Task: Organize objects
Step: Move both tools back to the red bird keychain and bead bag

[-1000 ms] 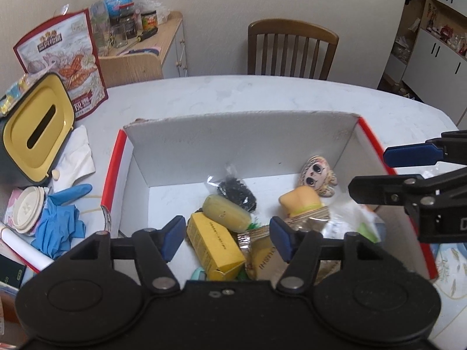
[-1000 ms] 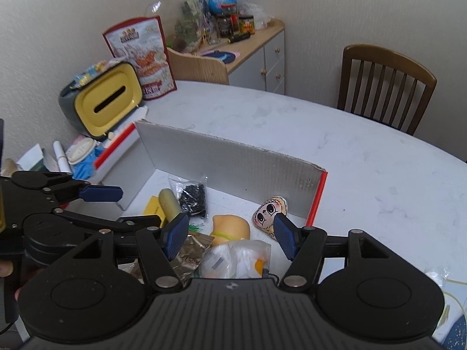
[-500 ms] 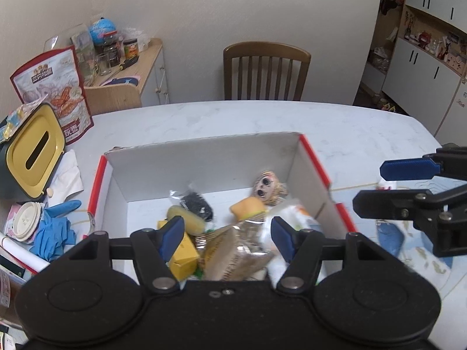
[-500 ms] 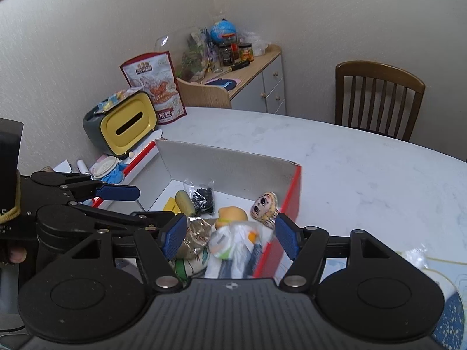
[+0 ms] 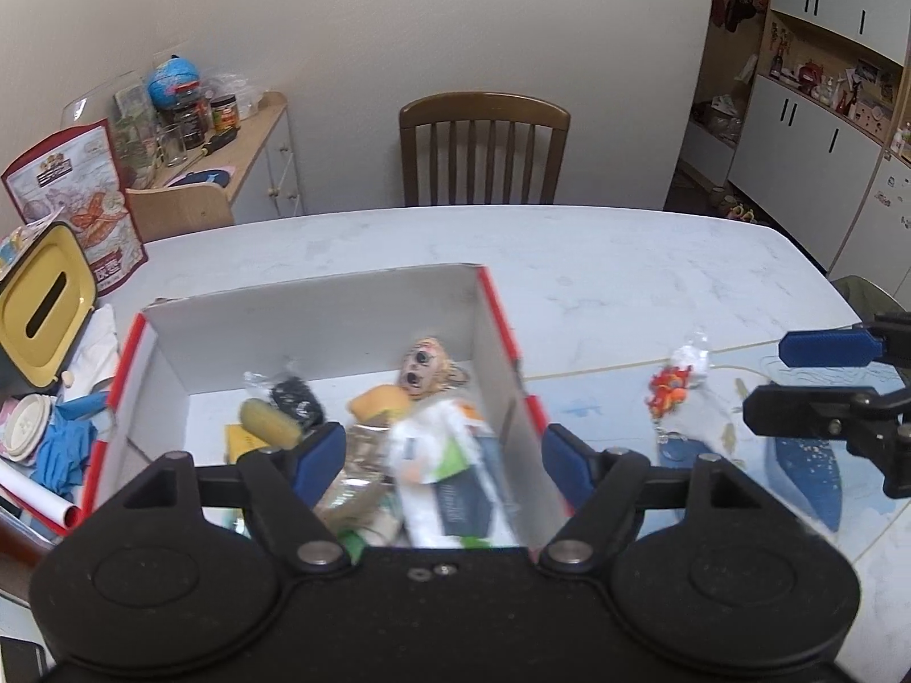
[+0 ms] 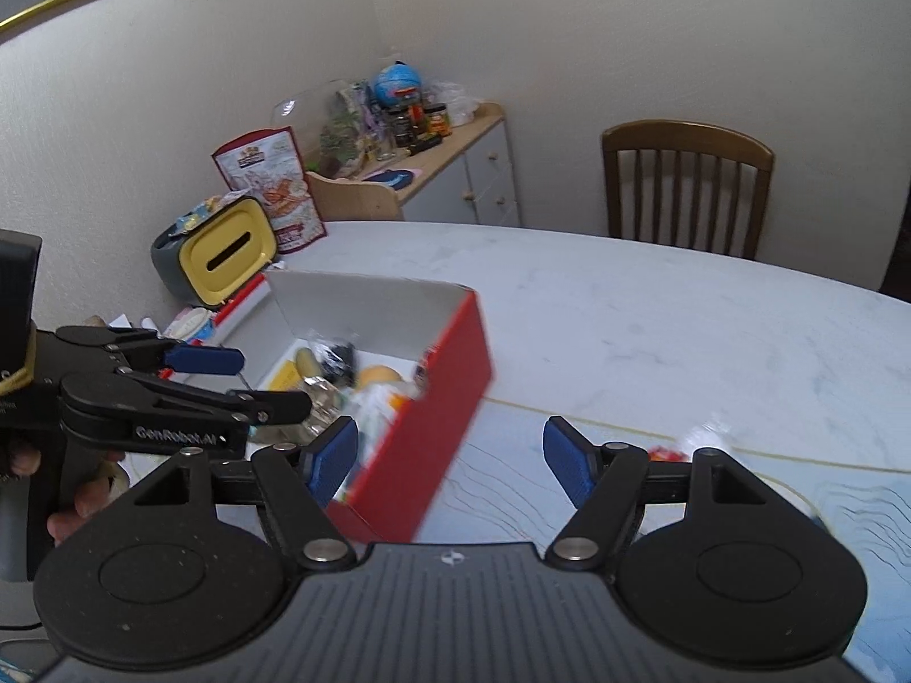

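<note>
Left wrist view: the left gripper [image 5: 444,458] hangs spread wide and empty above the red box [image 5: 501,307] of clutter. Right of the box, the right gripper [image 6: 450,461] is parted too, a small bagged toy [image 5: 674,384] just beyond it.

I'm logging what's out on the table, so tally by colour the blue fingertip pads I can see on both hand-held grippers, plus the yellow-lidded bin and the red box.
Blue pads, left hand-held gripper: 2
Blue pads, right hand-held gripper: 2
Yellow-lidded bin: 1
Red box: 1
Total: 6
</note>
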`<state>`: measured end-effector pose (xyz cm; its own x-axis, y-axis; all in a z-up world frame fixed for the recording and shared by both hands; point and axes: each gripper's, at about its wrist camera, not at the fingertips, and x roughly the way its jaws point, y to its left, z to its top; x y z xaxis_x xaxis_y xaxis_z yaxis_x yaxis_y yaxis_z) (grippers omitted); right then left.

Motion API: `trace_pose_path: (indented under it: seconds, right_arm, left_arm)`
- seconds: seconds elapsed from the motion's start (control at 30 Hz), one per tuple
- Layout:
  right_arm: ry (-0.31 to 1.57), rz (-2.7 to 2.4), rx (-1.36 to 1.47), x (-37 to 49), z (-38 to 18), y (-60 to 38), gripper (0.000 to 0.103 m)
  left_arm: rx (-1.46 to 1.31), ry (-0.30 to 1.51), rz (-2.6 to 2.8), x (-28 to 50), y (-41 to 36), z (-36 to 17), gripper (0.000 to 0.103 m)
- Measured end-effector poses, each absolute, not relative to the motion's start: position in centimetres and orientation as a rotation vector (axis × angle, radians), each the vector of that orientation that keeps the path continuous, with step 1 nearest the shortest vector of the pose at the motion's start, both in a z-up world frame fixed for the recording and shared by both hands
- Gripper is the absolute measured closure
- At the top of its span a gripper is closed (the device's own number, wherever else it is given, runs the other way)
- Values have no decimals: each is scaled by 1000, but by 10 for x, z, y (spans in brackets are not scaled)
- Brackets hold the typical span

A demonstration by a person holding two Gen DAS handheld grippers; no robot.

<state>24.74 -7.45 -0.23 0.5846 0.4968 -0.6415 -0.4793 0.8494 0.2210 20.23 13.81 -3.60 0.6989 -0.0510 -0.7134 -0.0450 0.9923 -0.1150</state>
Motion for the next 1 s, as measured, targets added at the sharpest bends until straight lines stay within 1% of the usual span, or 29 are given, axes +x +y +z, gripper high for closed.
trace_pose_path:
  seconds: [0.03, 0.1, 0.33, 0.47, 0.6, 0.67, 1.0]
  right_arm:
    - [760, 563, 27, 246, -4, -82, 28]
    - [767, 549, 31, 245, -8, -96, 28]
    - [787, 503, 57, 245, -17, -140, 28]
    - [789, 483, 63, 247, -21, -160, 26]
    - [793, 470, 65, 253, -25, -178, 26]
    - [798, 465, 63, 258, -27, -186, 24]
    - [834, 436, -3, 299, -53, -212, 23]
  left_arm:
    - [-125, 797, -6, 202, 133, -36, 27]
    - [-122, 796, -12, 203, 122, -35, 24]
    - [-109, 787, -34, 209, 85, -33, 19]
    - [-96, 779, -53, 215, 62, -33, 14]
    - [-89, 766, -65, 222, 44, -35, 4]
    - [-90, 760, -71, 226, 36, -36, 1]
    - [-77, 764, -82, 255, -1, -62, 1]
